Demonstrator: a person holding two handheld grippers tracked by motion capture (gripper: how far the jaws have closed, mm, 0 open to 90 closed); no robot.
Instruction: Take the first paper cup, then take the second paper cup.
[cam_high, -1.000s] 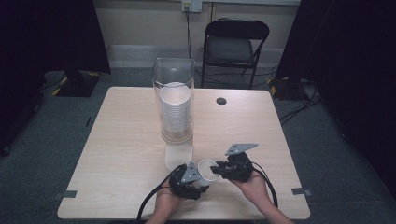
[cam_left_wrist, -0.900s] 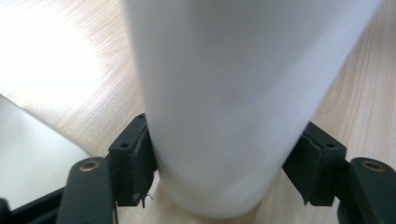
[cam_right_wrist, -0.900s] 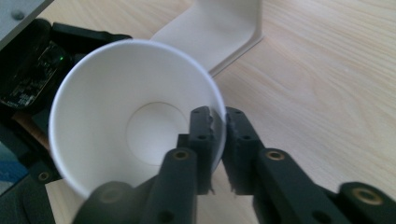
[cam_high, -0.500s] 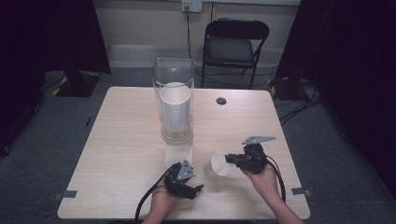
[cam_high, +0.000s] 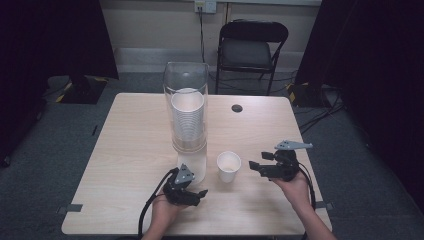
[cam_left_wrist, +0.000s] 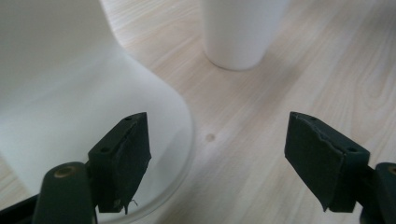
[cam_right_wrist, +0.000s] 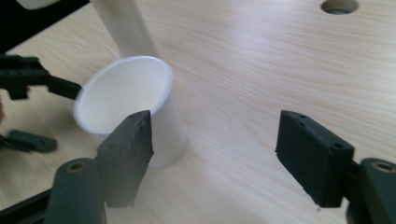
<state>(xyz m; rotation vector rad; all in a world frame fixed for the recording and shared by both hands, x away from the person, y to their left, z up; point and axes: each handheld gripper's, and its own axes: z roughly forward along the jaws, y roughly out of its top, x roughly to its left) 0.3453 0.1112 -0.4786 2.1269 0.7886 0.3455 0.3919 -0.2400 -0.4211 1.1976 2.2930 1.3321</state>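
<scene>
A white paper cup (cam_high: 229, 166) (cam_right_wrist: 126, 100) stands upright on the wooden table (cam_high: 135, 150), just right of the cup dispenser's white foot (cam_high: 198, 169) (cam_left_wrist: 70, 93). The dispenser's clear tube (cam_high: 187, 110) holds a tall stack of white cups. My right gripper (cam_high: 256, 167) (cam_right_wrist: 212, 126) sits to the cup's right; its jaws have just been opening and nothing is between them. Near the front edge my left gripper (cam_high: 199, 196) (cam_left_wrist: 217, 135) has also just been opening, empty, beside the foot, with the cup (cam_left_wrist: 240, 32) farther ahead.
A round cable hole (cam_high: 236, 108) (cam_right_wrist: 340, 5) lies in the table's far right part. A black folding chair (cam_high: 252, 45) stands behind the table. Bare tabletop stretches to the left of the dispenser and around the cup.
The right gripper carried the cup to the right, left it standing and drew back, open. The left gripper pulled away from the cup toward the front edge and opened.
</scene>
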